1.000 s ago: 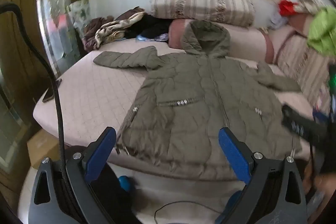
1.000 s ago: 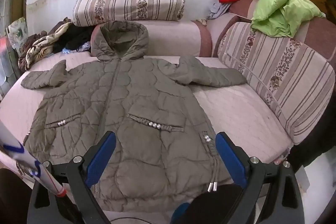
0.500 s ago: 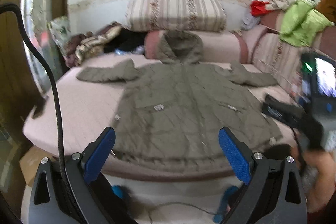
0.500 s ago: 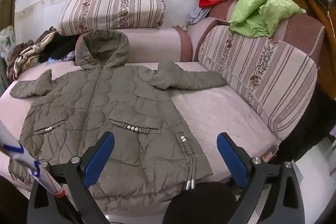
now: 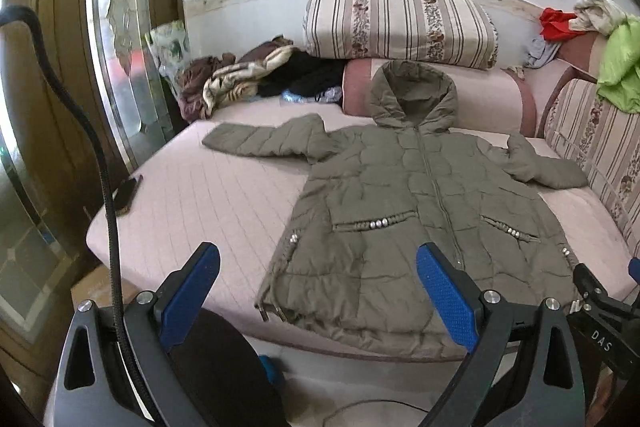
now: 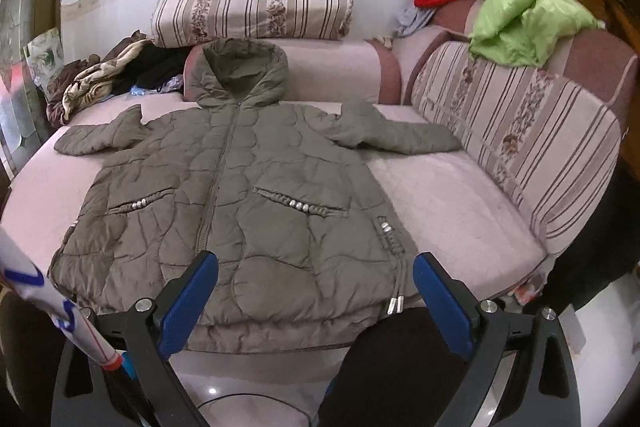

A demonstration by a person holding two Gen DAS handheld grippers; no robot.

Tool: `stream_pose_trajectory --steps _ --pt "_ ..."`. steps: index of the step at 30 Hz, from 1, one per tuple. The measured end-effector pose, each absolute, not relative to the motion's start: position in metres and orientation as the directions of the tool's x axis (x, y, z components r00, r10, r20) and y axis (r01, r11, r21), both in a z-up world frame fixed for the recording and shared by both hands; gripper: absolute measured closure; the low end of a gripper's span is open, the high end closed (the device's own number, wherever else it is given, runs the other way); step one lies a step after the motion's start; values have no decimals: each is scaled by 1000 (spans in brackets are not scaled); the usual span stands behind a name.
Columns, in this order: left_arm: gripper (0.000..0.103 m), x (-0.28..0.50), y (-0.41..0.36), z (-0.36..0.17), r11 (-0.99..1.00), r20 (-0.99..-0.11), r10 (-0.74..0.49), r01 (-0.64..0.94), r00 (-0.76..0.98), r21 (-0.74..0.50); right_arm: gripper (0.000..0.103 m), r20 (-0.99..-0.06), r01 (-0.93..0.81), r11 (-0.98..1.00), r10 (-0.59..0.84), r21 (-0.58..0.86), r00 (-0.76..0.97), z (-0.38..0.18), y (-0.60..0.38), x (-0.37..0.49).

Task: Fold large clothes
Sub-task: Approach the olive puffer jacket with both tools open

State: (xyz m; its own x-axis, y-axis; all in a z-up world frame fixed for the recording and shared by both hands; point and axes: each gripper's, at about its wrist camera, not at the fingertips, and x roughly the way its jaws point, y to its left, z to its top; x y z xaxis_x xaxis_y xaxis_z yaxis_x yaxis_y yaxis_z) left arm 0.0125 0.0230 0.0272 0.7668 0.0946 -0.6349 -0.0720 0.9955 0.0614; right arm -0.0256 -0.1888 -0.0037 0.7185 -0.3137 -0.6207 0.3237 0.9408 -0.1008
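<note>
An olive quilted hooded coat (image 5: 412, 211) lies flat, front up and zipped, on a pink sofa bed (image 5: 208, 195), both sleeves spread out and the hood resting against the back cushion. It also shows in the right wrist view (image 6: 240, 203). My left gripper (image 5: 318, 293) is open and empty, held off the bed's front edge near the coat's left hem. My right gripper (image 6: 316, 301) is open and empty, in front of the coat's right hem, clear of the fabric.
A striped cushion (image 6: 256, 3) sits at the back. A pile of clothes (image 5: 248, 79) lies at the back left, green and red clothes (image 6: 524, 15) on the right backrest (image 6: 532, 131). A dark phone (image 5: 127, 191) lies on the bed's left edge beside a mirrored door (image 5: 120, 39).
The left view swung from the right back to the left and now faces the bed's left half. The right view closed in slightly on the hem. The coat has not moved.
</note>
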Motion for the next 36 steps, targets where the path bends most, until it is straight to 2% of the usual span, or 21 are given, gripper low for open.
stream_pose_trajectory --steps 4,7,11,20,29,36 --pt "5 8 24 24 996 -654 92 -72 751 57 3 -610 337 938 -316 -84 727 6 -189 -33" --pt "5 6 23 24 996 -658 91 -71 748 56 3 -625 312 950 -259 -26 736 14 -192 -39" --pt "5 2 24 23 998 -653 62 -50 755 37 3 -637 259 966 -215 -24 740 21 -185 -42" --pt "5 0 24 32 999 -662 22 -36 750 -8 3 -633 274 962 -219 -11 743 29 -192 -47" --pt "5 51 16 32 999 -696 45 -47 717 16 3 -667 265 964 -196 2 719 31 -207 -4" --pt "5 97 13 30 995 -661 99 -57 744 86 3 -692 264 964 -205 -21 692 29 -219 41"
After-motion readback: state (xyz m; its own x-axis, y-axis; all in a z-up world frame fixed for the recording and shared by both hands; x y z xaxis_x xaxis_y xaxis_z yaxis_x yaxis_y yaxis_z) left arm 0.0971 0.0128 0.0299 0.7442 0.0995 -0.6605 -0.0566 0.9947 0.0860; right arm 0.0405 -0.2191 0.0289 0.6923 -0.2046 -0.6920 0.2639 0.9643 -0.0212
